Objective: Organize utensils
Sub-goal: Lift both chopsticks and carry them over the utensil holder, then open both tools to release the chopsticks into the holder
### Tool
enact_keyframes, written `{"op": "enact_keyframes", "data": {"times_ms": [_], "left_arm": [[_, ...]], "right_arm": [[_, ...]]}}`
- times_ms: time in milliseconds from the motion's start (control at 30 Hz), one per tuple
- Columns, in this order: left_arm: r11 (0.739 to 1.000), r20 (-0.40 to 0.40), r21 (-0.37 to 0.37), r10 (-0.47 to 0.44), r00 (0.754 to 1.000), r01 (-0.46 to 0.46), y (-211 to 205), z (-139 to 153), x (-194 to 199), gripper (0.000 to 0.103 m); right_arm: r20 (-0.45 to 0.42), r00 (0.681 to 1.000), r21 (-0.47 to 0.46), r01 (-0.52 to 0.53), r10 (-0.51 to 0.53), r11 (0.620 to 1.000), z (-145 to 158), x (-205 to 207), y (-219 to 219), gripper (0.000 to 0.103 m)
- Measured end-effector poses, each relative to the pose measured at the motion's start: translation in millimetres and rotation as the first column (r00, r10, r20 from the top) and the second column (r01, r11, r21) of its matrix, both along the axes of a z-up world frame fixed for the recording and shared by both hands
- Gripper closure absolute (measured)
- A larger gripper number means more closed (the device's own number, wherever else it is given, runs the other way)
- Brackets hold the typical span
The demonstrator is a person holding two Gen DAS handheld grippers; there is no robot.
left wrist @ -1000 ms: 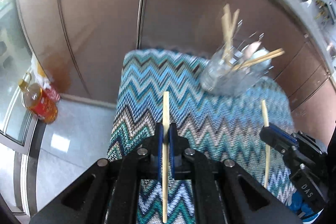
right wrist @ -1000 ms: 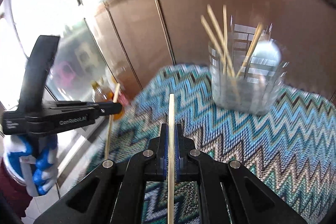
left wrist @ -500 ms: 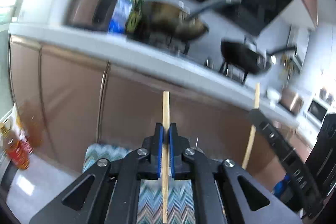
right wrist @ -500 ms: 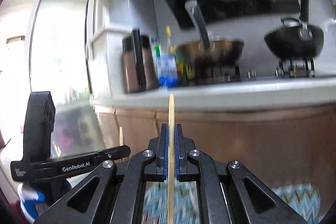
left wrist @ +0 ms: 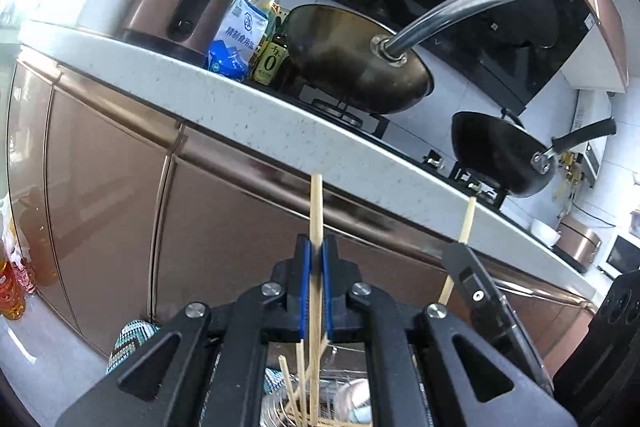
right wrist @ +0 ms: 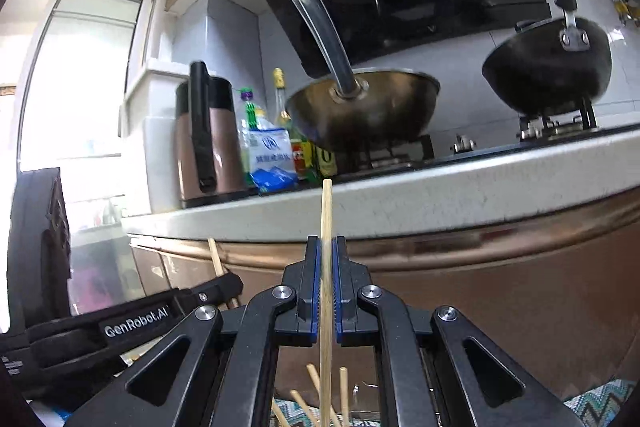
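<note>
My left gripper point(left wrist: 315, 251) is shut on a pale wooden chopstick point(left wrist: 316, 207) that stands upright between the blue pads. Its lower end reaches down toward a clear glass holder point(left wrist: 348, 401) with several chopsticks in it, low in the left wrist view. My right gripper point(right wrist: 327, 251) is shut on a second chopstick point(right wrist: 326, 215), also upright, above the chopstick tips point(right wrist: 316, 387) of the same holder. Each gripper shows in the other's view: the right one point(left wrist: 464, 255) with its chopstick point(left wrist: 467, 223), the left one point(right wrist: 224, 285) with its chopstick point(right wrist: 215, 259).
A white-topped kitchen counter point(left wrist: 248, 107) with brown cabinet doors point(left wrist: 100, 195) fills the view ahead. On it stand a brown kettle point(right wrist: 204, 143), bottles point(left wrist: 276, 27), a salt bag point(left wrist: 236, 39) and two woks point(left wrist: 352, 63) on a stove. Zigzag cloth point(left wrist: 128, 343) shows below.
Both grippers have risen and tilted up from the zigzag cloth to face the counter, each still holding its chopstick. The glass holder has dropped from mid-frame to the bottom edge.
</note>
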State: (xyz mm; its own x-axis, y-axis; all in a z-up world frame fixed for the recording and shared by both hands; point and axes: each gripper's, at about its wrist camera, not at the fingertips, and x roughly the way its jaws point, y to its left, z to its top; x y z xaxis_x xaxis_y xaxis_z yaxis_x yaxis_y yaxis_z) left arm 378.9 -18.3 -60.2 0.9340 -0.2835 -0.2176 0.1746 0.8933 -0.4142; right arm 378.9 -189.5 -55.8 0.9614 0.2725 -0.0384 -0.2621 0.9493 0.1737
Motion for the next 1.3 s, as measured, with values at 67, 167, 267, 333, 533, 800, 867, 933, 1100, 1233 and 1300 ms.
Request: {"op": "enact_keyframes", "data": {"times_ms": [67, 167, 267, 333, 533, 800, 867, 933, 1100, 1233, 1300], "left_arm": [[1.000, 0.010, 0.012, 0.007, 1.000, -0.007, -2.0, -5.2, 1.4, 0.098], [1.000, 0.019, 0.026, 0.013, 1.000, -0.014, -4.8, -12.2, -0.7, 0.098], [0.999, 0.022, 0.032, 0.027, 0.999, -0.027, -6.6, -18.5, 1.9, 0.098], [0.999, 0.025, 0.039, 0.031, 0.999, -0.032, -9.4, -22.8, 2.6, 0.098], [0.997, 0.033, 0.058, 0.048, 0.998, -0.050, -14.9, -34.4, 2.9, 0.098], [0.996, 0.016, 0.072, 0.052, 0.999, -0.053, -16.1, -44.0, 6.5, 0.098], [0.996, 0.014, 0.072, 0.052, 0.999, -0.053, -15.7, -45.8, 6.4, 0.098], [0.996, 0.012, 0.073, 0.050, 0.999, -0.051, -16.1, -46.0, 6.7, 0.098], [0.996, 0.011, 0.075, 0.048, 0.999, -0.049, -18.1, -45.9, 6.7, 0.098], [0.996, 0.011, 0.082, 0.042, 0.999, -0.043, -19.2, -42.6, 4.3, 0.096], [0.995, 0.015, 0.085, 0.043, 0.999, -0.044, -19.1, -39.1, 2.0, 0.096]], "right_arm": [[-0.003, 1.000, -0.003, 0.008, -0.008, 1.000, -7.8, -0.7, 0.3, 0.098], [-0.005, 1.000, -0.018, 0.030, -0.030, 0.999, -17.3, 2.1, 0.6, 0.098], [-0.009, 0.999, -0.035, 0.048, -0.048, 0.998, -25.3, 4.8, 1.5, 0.098], [-0.005, 0.998, -0.052, 0.060, -0.060, 0.997, -28.8, 5.1, 3.0, 0.098], [0.010, 0.997, -0.049, 0.074, -0.074, 0.996, -35.0, 2.7, -2.0, 0.098], [-0.009, 0.997, -0.055, 0.072, -0.072, 0.996, -43.7, 0.6, -4.1, 0.097], [-0.010, 0.998, -0.052, 0.069, -0.070, 0.996, -43.3, -0.5, -4.7, 0.097], [-0.011, 0.998, -0.052, 0.068, -0.069, 0.996, -42.5, -2.2, -5.5, 0.097], [-0.014, 0.996, -0.034, 0.084, -0.085, 0.996, -39.2, -9.8, -13.8, 0.095], [0.001, 0.994, -0.029, 0.111, -0.111, 0.993, -30.9, -20.4, -21.6, 0.081], [0.011, 0.992, -0.026, 0.125, -0.124, 0.992, -24.9, -27.2, -25.1, 0.079]]}}
